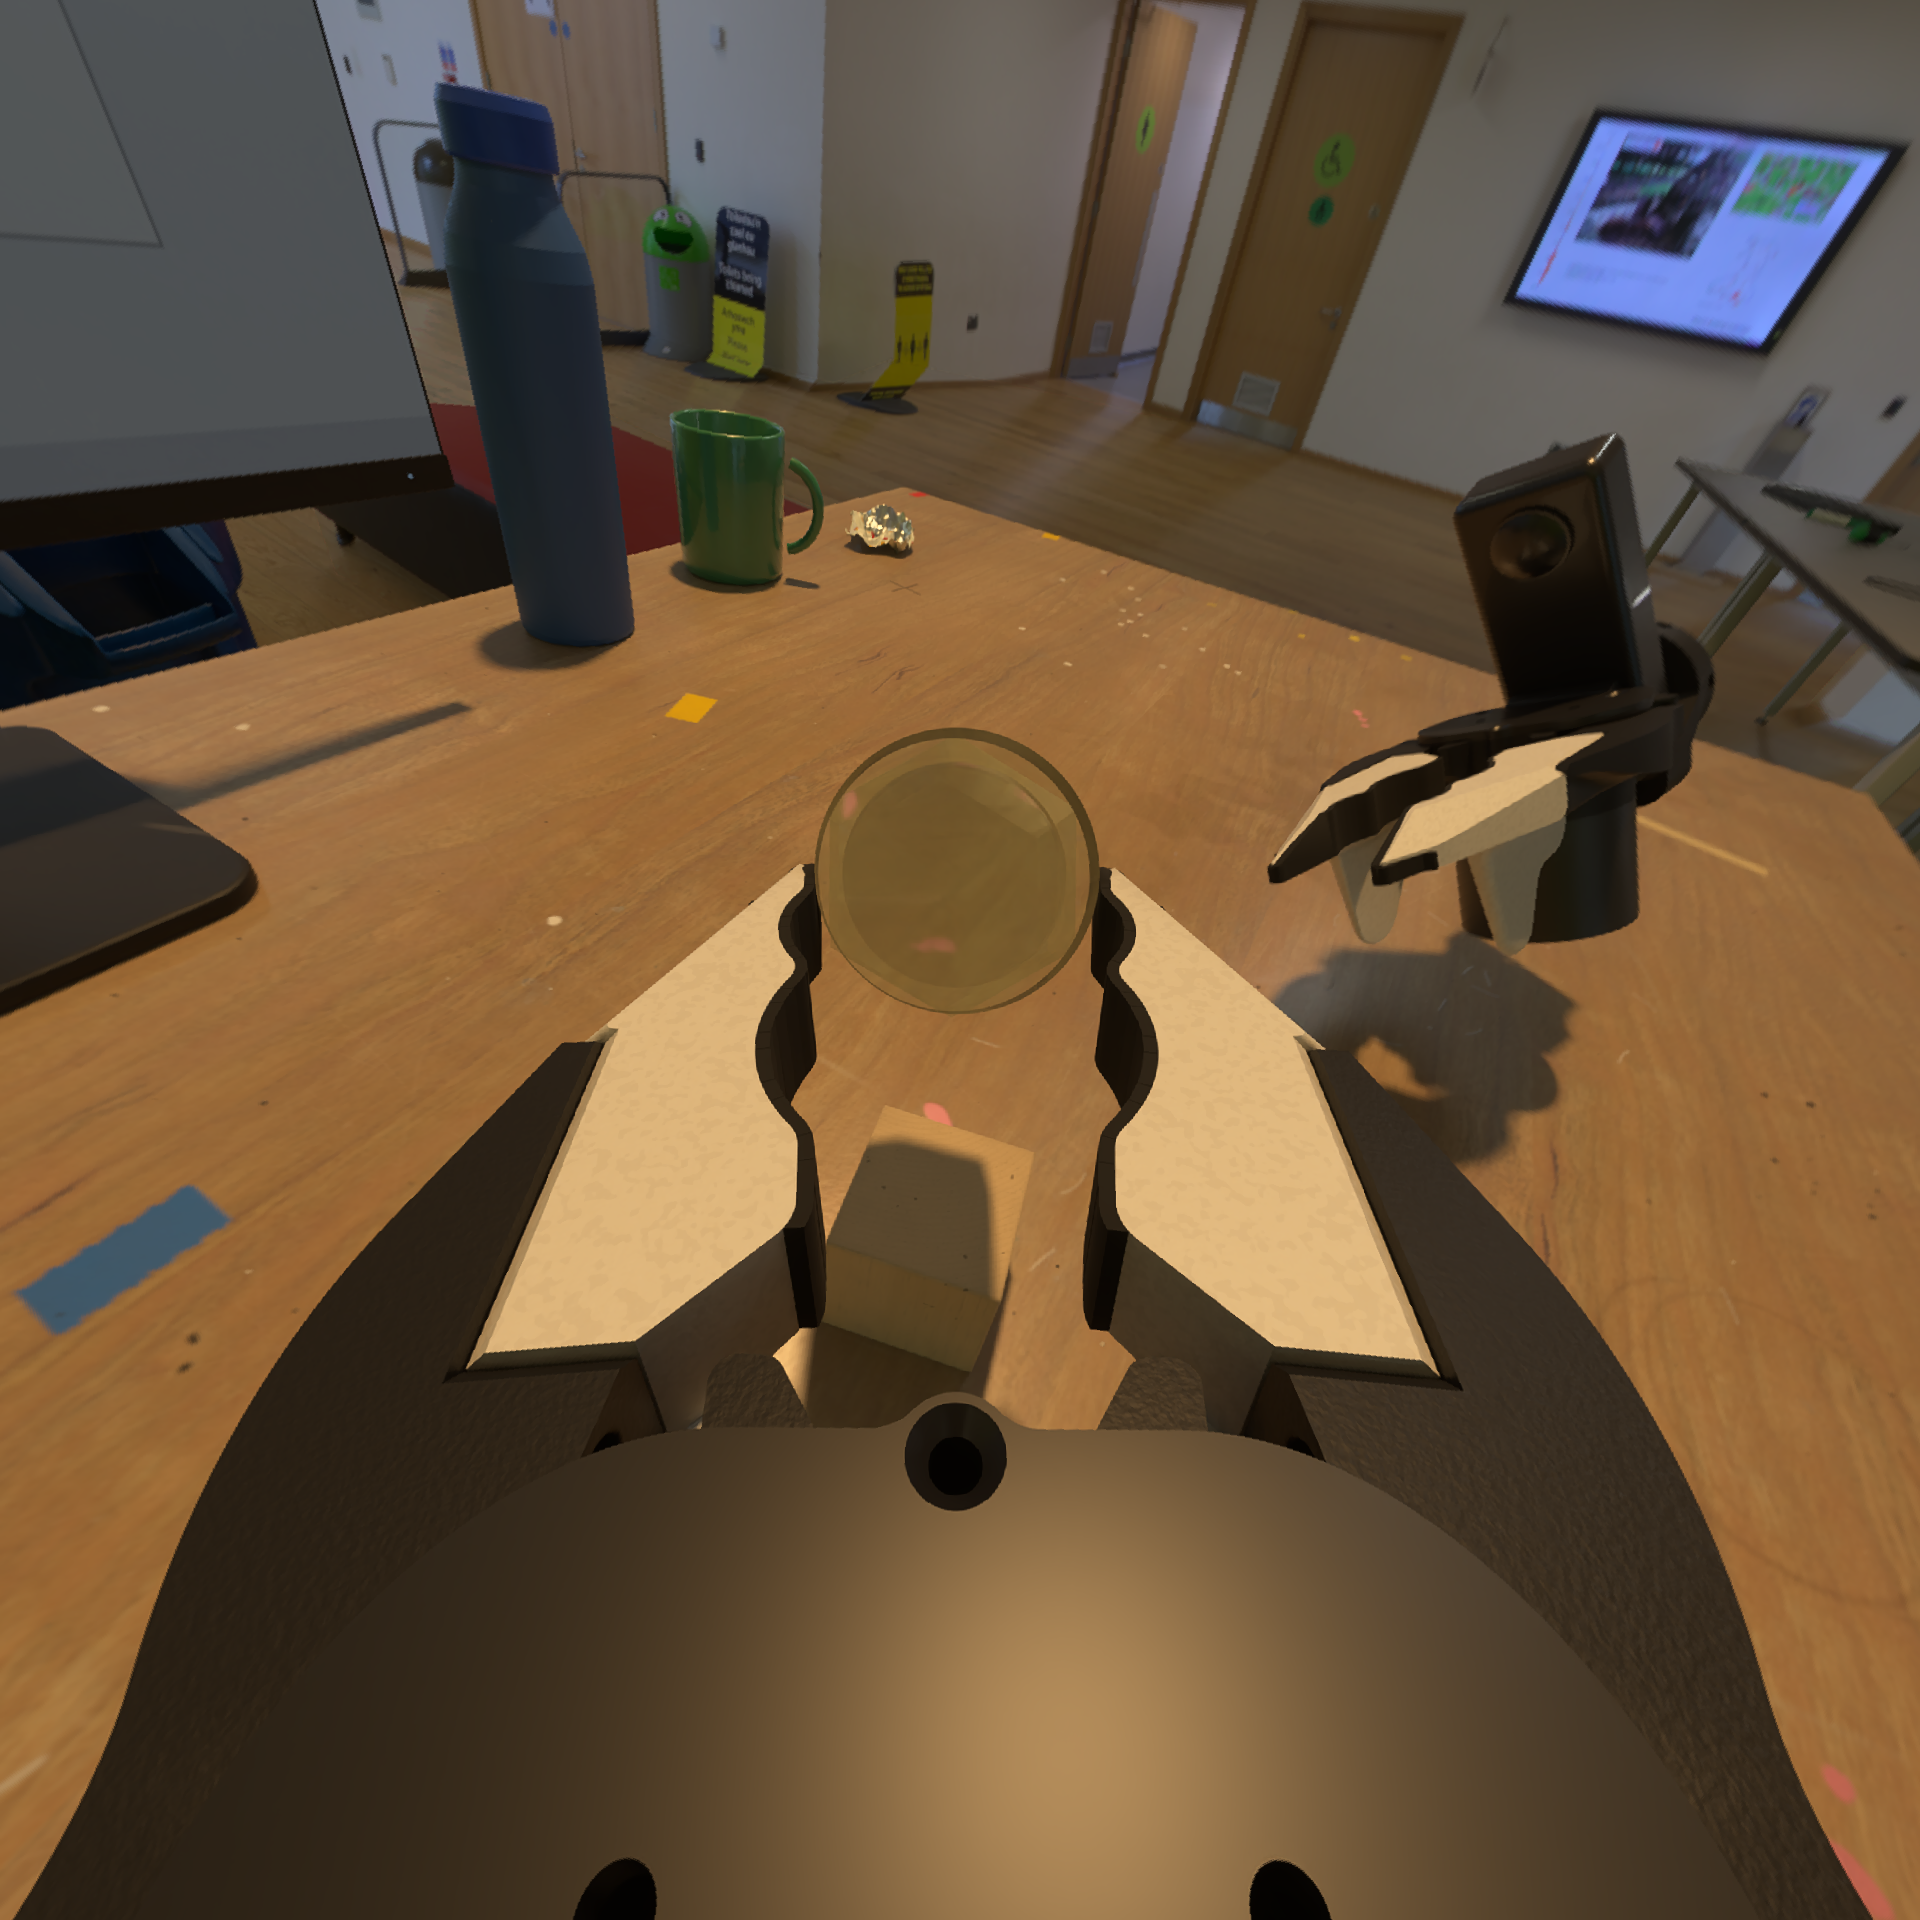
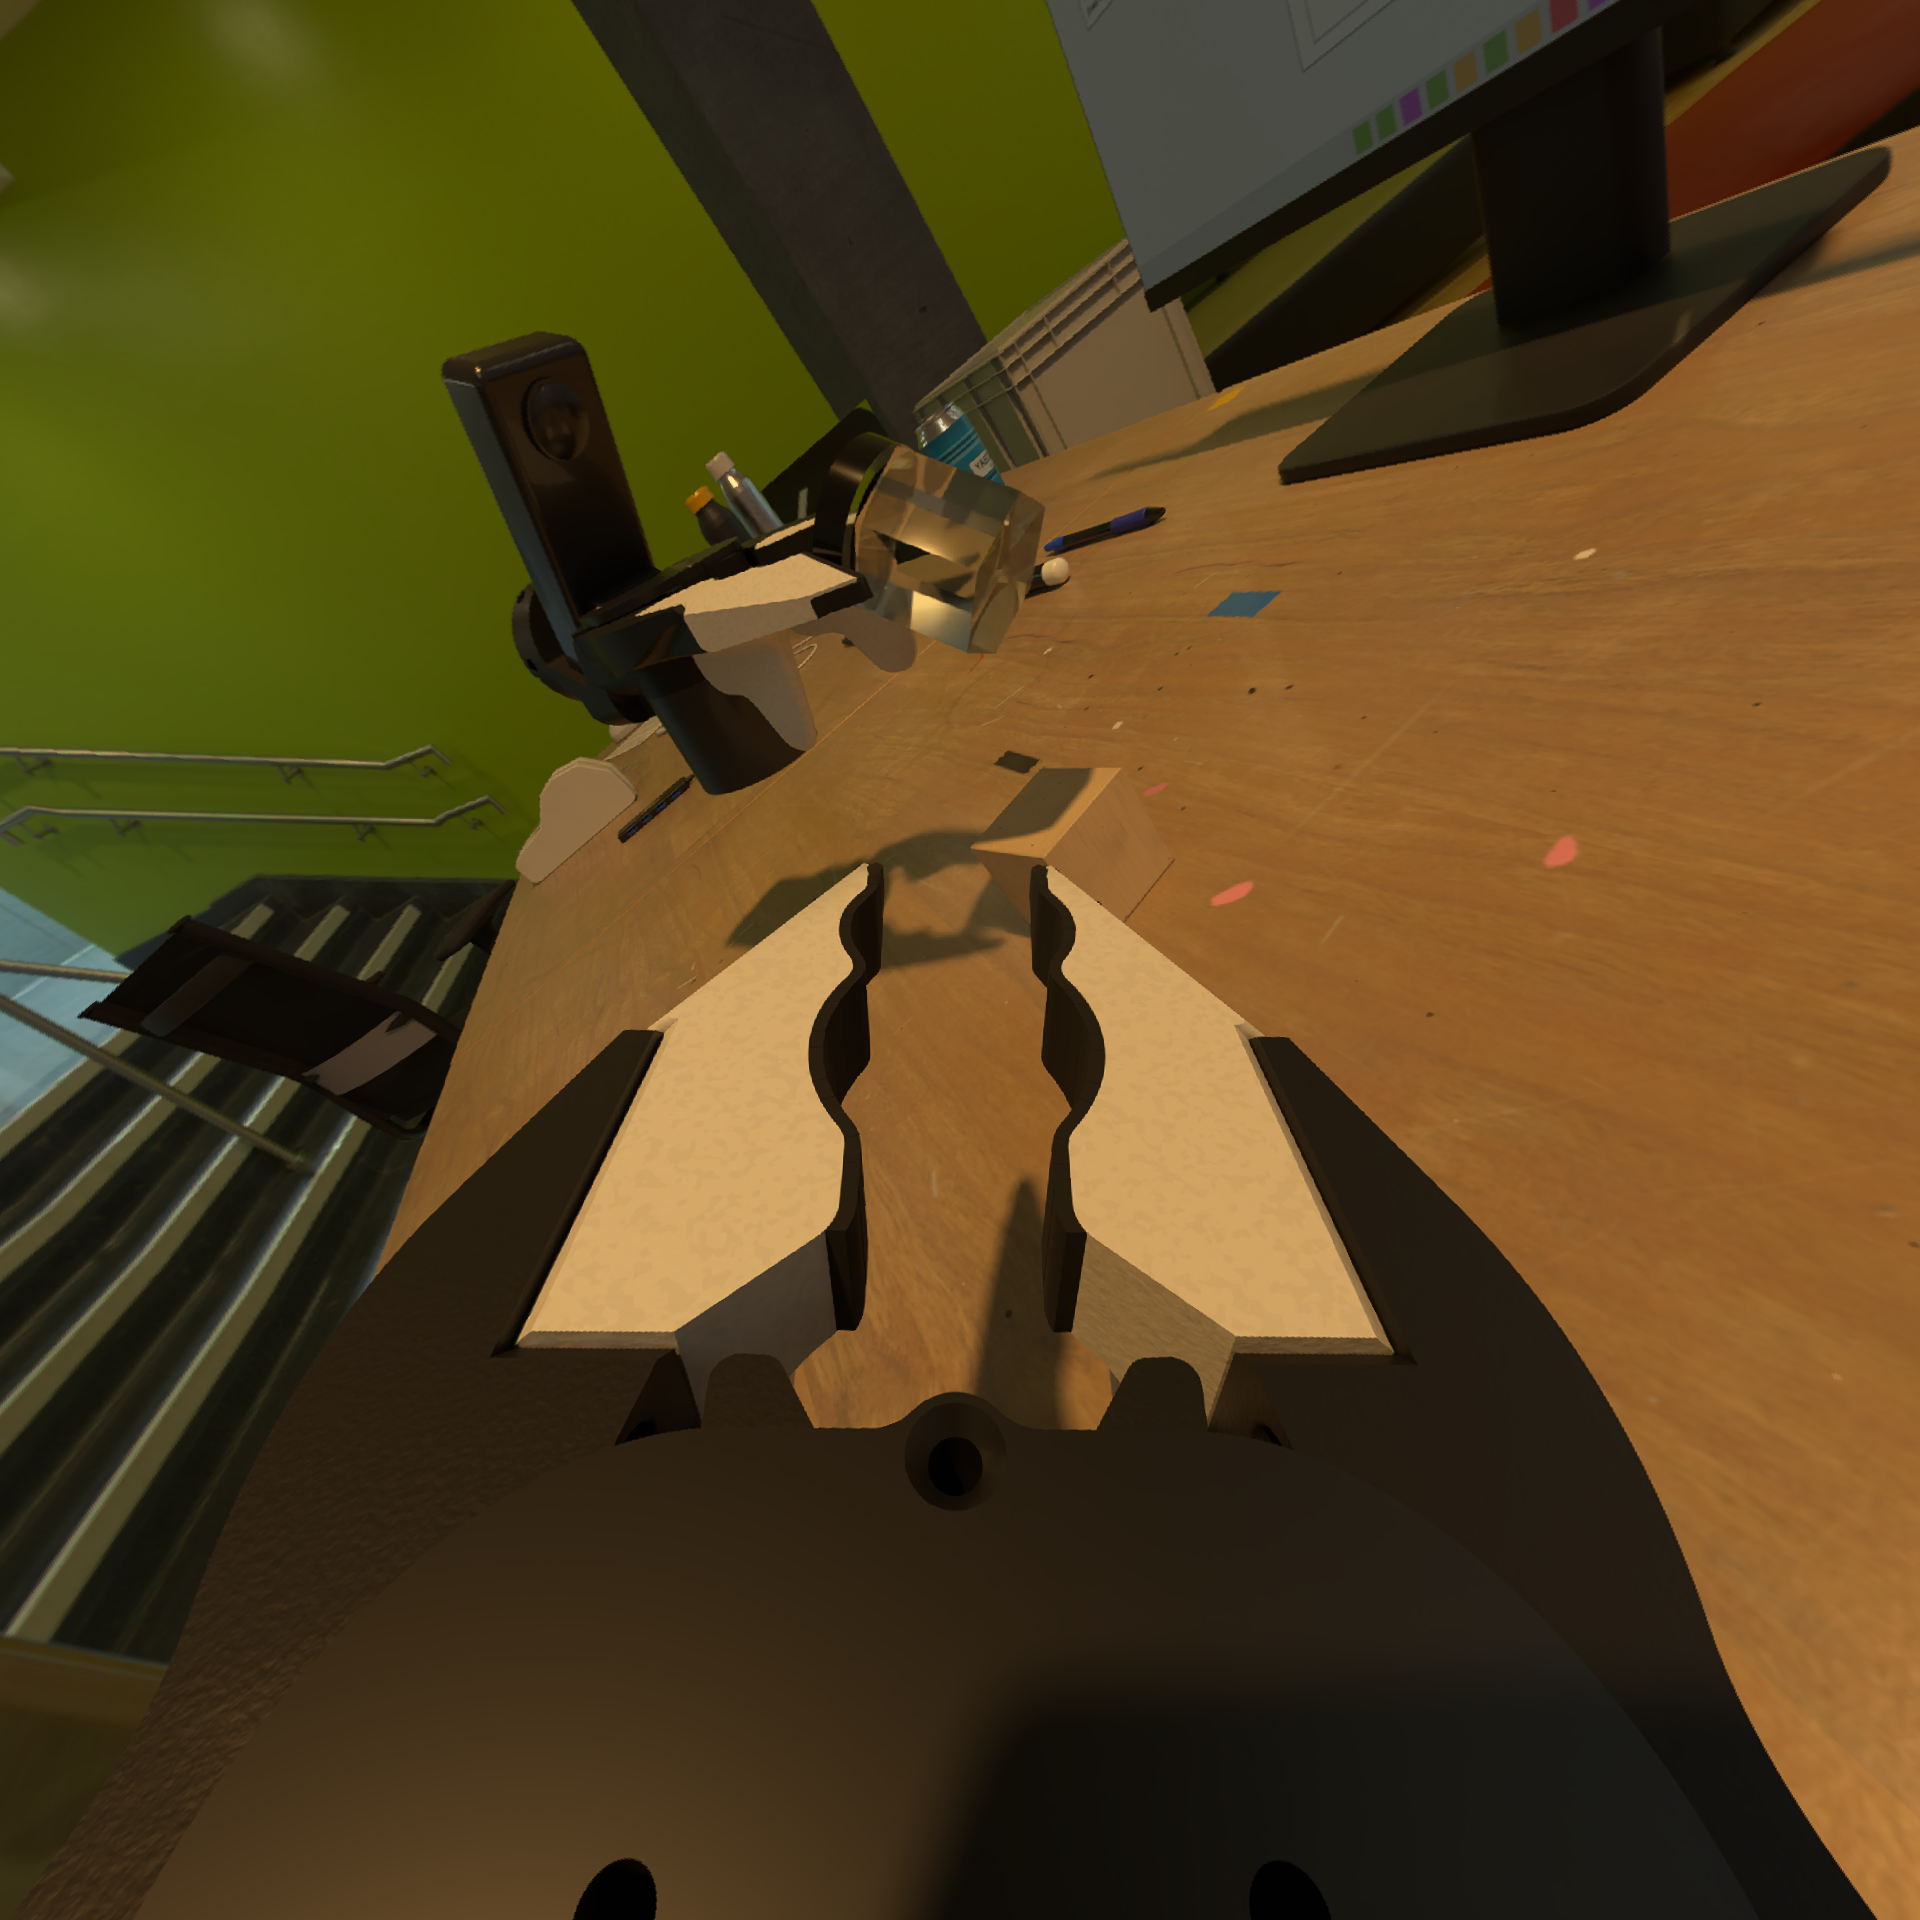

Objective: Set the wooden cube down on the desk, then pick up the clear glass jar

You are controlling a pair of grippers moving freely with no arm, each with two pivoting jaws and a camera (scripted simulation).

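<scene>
The clear glass jar (image 1: 956, 871) is clamped between the fingertips of my left gripper (image 1: 956, 883), seen end-on as a round disc. In the right wrist view the jar (image 2: 961, 561) hangs above the desk in the left gripper (image 2: 883, 603). The wooden cube (image 1: 925, 1236) rests on the wooden desk (image 1: 1351, 1351), below and between the left fingers. My right gripper (image 2: 956, 878) is open and empty, low over the desk, its fingertips just short of the cube (image 2: 1091, 831). It also shows at the right of the left wrist view (image 1: 1335, 871).
A tall blue bottle (image 1: 530, 364), a green mug (image 1: 732, 499) and a crumpled foil ball (image 1: 883, 530) stand at the far side. A monitor (image 1: 187, 239) and its dark base (image 1: 94, 862) are at the left. A pen (image 2: 1107, 528) and a can (image 2: 956, 442) lie beyond the jar.
</scene>
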